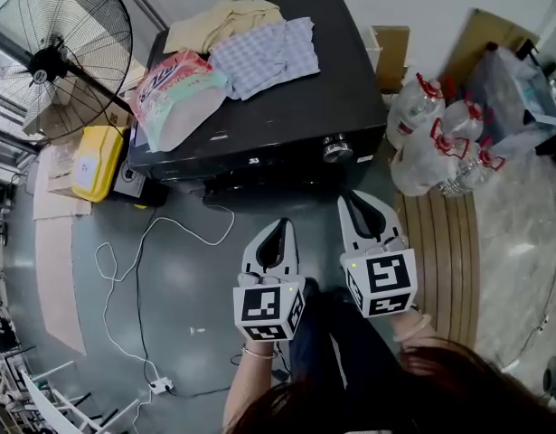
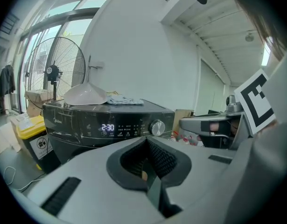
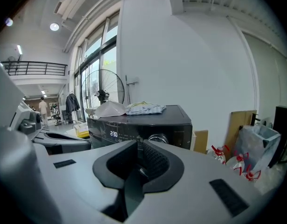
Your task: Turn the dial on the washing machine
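Going from left to right, the white cable (image 1: 137, 269) snakes over the floor at about 9 o'clock from your left gripper (image 1: 279, 227). If you step that way while leaning in, it could catch a foot.

That left gripper has its jaws pressed together with nothing between them. It hangs well short of the washing machine (image 1: 287, 107), facing the lit display (image 2: 108, 127). If it drifts forward it could brush the touch panel and change a setting you never meant to touch, so I would keep it back.

The dial (image 1: 337, 150) sits at the right end of the front panel, at roughly 1 o'clock from the left gripper and 11 o'clock from your right gripper (image 1: 361, 199). Nothing is touching it yet.

The right gripper's jaws are also drawn together and empty, and that is probably the main hazard. If you go in like this, the tips will only butt the dial's face or slide off onto the panel beside it instead of closing around the knob. Spread them before you close in, and line up squarely, because an off-centre pinch would likely slip on the smooth round rim as you twist.

The water bottles (image 1: 436, 147) are crowded at about 2 o'clock from the right gripper. A wide elbow swing while turning could knock them.
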